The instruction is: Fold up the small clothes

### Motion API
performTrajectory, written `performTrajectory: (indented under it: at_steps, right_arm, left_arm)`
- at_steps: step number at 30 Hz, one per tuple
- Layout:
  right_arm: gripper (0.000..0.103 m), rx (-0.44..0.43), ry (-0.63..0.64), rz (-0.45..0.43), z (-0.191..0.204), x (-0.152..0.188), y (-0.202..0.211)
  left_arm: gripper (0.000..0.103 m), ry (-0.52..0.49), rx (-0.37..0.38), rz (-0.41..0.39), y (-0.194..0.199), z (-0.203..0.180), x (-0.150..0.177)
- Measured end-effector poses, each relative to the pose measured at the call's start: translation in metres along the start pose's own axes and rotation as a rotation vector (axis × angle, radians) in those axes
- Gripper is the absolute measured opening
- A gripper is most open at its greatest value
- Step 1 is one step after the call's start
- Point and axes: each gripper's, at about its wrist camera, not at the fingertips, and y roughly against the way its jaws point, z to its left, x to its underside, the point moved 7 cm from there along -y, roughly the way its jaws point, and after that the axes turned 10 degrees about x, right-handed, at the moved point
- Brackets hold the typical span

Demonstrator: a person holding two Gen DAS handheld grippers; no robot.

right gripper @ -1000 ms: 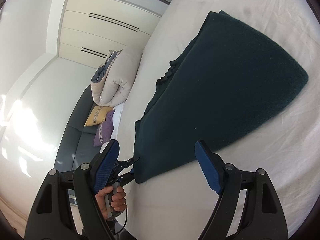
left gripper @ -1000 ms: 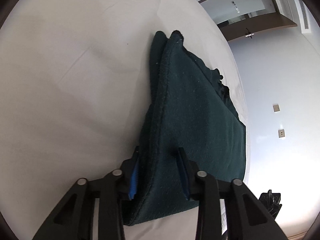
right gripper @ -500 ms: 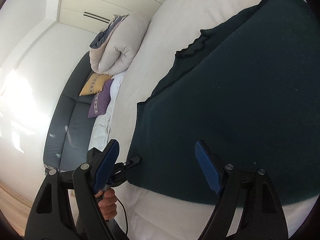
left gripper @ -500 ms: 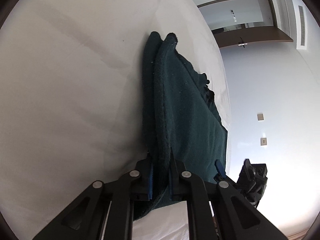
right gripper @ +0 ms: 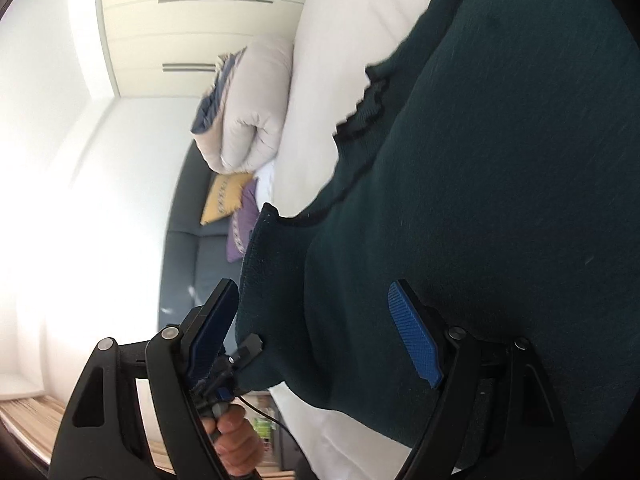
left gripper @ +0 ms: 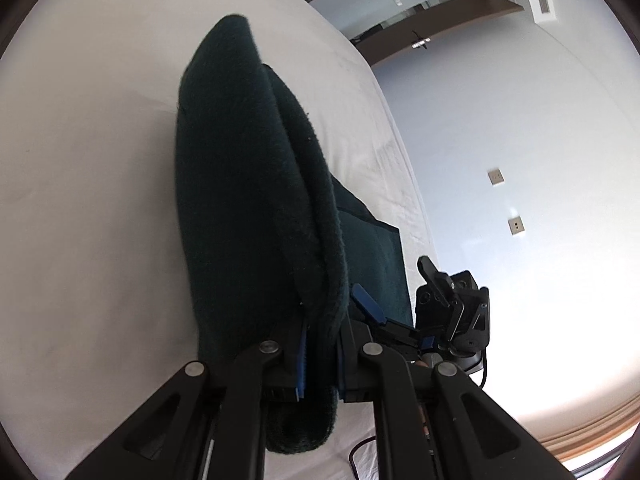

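Observation:
A dark green knit garment (left gripper: 248,184) lies on the white bed (left gripper: 88,200). My left gripper (left gripper: 320,356) is shut on its near edge and lifts that edge off the sheet, so the cloth stands up in a fold. In the right wrist view the same garment (right gripper: 500,184) fills the right side, with its raised corner between the fingers. My right gripper (right gripper: 316,340) is open, its blue pads (right gripper: 416,344) wide apart around the cloth, and also shows in the left wrist view (left gripper: 448,312).
A rolled beige duvet (right gripper: 256,104) lies at the head of the bed. A grey sofa (right gripper: 196,264) with yellow and purple cushions stands beside the bed. White wardrobe doors (right gripper: 192,20) are behind. A wall with sockets (left gripper: 516,224) is on the other side.
My left gripper closed on the garment's edge and lifted it, folding the cloth upward. My right gripper moved in close over the garment and stayed open.

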Motion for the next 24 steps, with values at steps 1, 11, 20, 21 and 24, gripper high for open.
performTrajectory:
  at_steps: [1,11,20,21,24]
  right_arm:
    - [0.078,-0.026,-0.017,-0.003,-0.001,-0.005,0.006]
    - [0.078,-0.108,-0.146,0.055,-0.024,-0.054,0.016]
    - [0.079,0.002,-0.066,0.091,-0.014,-0.065,0.000]
    - [0.078,0.021,-0.060,0.090,-0.013,-0.066,-0.001]
    - [0.061,0.114,-0.017,0.094,-0.013,-0.065,-0.009]
  left_arm:
    - [0.010,-0.013,0.006,0.015,-0.013,-0.008,0.002]
    - [0.010,-0.052,0.045,0.161,-0.131,-0.034,0.040]
    - [0.064,-0.152,0.080,0.167,-0.126,-0.040,0.060]
    - [0.066,-0.167,0.085,0.154,-0.119,-0.041,0.059]
    - [0.066,-0.145,0.098,0.128,-0.102,-0.034,0.060]
